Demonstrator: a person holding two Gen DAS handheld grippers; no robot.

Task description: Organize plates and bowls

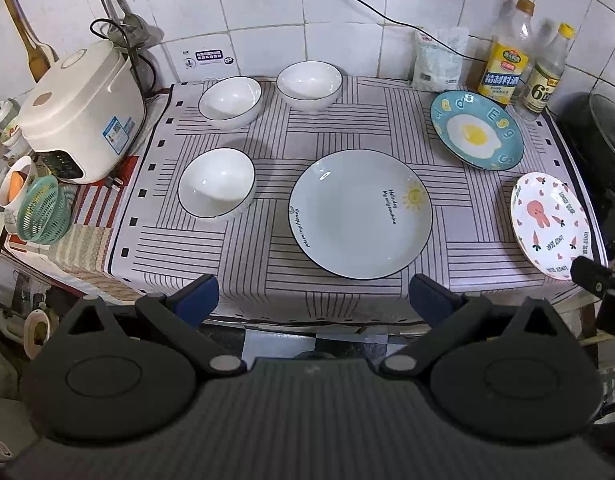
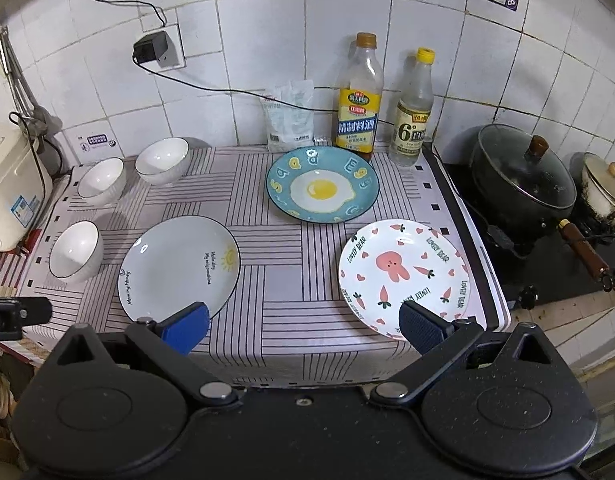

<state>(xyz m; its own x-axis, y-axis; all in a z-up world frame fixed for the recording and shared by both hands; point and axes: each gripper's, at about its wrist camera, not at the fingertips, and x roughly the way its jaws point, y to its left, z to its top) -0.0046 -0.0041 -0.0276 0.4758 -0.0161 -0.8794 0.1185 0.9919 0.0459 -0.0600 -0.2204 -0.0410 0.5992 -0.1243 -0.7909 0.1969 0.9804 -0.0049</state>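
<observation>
Three white bowls sit apart on the striped cloth: a near left bowl (image 1: 216, 182) (image 2: 74, 251), a far left bowl (image 1: 230, 101) (image 2: 101, 179) and a far middle bowl (image 1: 309, 84) (image 2: 162, 160). A pale sun plate (image 1: 360, 213) (image 2: 179, 267) lies at the front, an egg plate (image 1: 476, 129) (image 2: 322, 189) at the back right, a pink rabbit plate (image 1: 550, 225) (image 2: 405, 276) at the front right. My left gripper (image 1: 314, 300) is open and empty before the table edge. My right gripper (image 2: 305, 326) is open and empty, between the sun plate and the rabbit plate.
A rice cooker (image 1: 81, 114) stands left of the cloth, with a green basket (image 1: 43, 210) in front. Two bottles (image 2: 357, 98) (image 2: 413, 110) and a bag (image 2: 289, 116) line the back wall. A lidded black pot (image 2: 521, 178) sits on the stove at right.
</observation>
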